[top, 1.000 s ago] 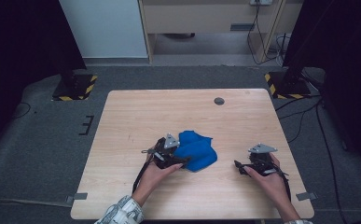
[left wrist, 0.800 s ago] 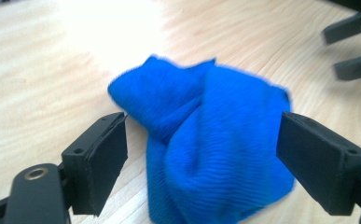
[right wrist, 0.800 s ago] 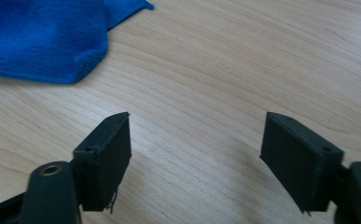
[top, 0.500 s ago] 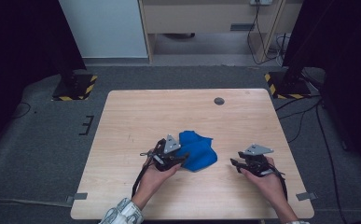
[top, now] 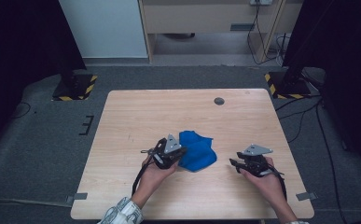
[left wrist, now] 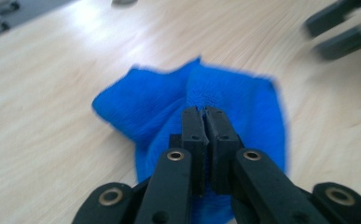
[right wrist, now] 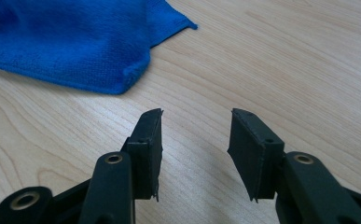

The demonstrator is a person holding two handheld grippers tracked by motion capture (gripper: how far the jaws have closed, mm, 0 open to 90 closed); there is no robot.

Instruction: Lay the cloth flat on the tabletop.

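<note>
A crumpled blue cloth (top: 197, 150) lies on the wooden table (top: 169, 112), a little in front of its middle. My left gripper (top: 180, 154) is at the cloth's left edge. In the left gripper view its jaws have just closed and are shut (left wrist: 205, 114) on a fold of the cloth (left wrist: 159, 102). My right gripper (top: 234, 164) rests low over the table to the right of the cloth, apart from it. Its jaws (right wrist: 197, 126) have just been closing and stand part open over bare wood, with the cloth's edge (right wrist: 71, 42) ahead and to the left.
A small dark round spot (top: 219, 101) marks the far right part of the table. Stand bases with yellow-black stripes (top: 75, 88) (top: 281, 84) sit on the grey floor beyond the far corners. The other gripper (left wrist: 341, 28) appears blurred at the upper right of the left gripper view.
The left gripper has risen slightly at the cloth's left edge, and the cloth looks more bunched there. The right hand has hardly moved.
</note>
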